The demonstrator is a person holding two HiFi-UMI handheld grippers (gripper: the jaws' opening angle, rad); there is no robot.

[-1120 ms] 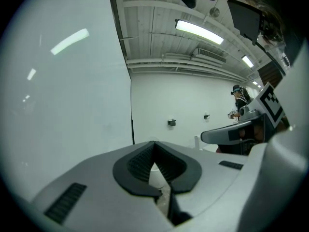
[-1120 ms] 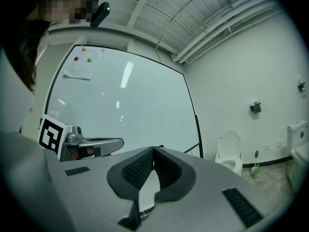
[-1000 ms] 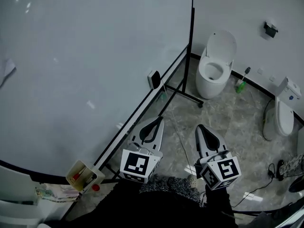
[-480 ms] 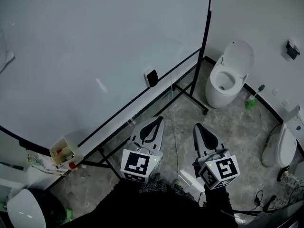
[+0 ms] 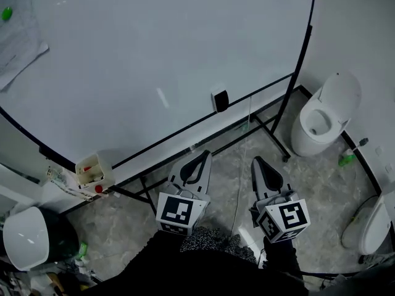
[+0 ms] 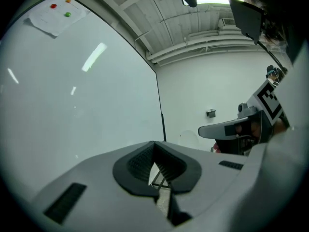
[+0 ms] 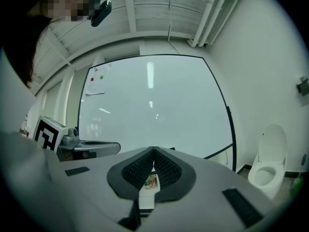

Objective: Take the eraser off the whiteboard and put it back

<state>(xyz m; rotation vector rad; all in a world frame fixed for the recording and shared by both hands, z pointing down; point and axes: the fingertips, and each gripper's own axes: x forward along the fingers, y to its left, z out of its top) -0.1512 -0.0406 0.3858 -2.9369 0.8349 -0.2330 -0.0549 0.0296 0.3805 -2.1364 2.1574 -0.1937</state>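
On the glossy whiteboard (image 5: 154, 54) clings a small, dark, blocky eraser (image 5: 219, 98).

Looks like a mock-up washroom doubling as a test lab. Told by the big whiteboard (image 5: 154, 54) on a black stand ahead of the left tool (image 5: 202, 158), a white toilet (image 5: 322, 119) ahead and right of the right tool (image 5: 259, 164), a second toilet (image 5: 370, 230) further right, marble-look floor (image 5: 315, 184), bare white walls (image 5: 358, 29), exposed ceiling pipes (image 7: 212, 6) overhead.
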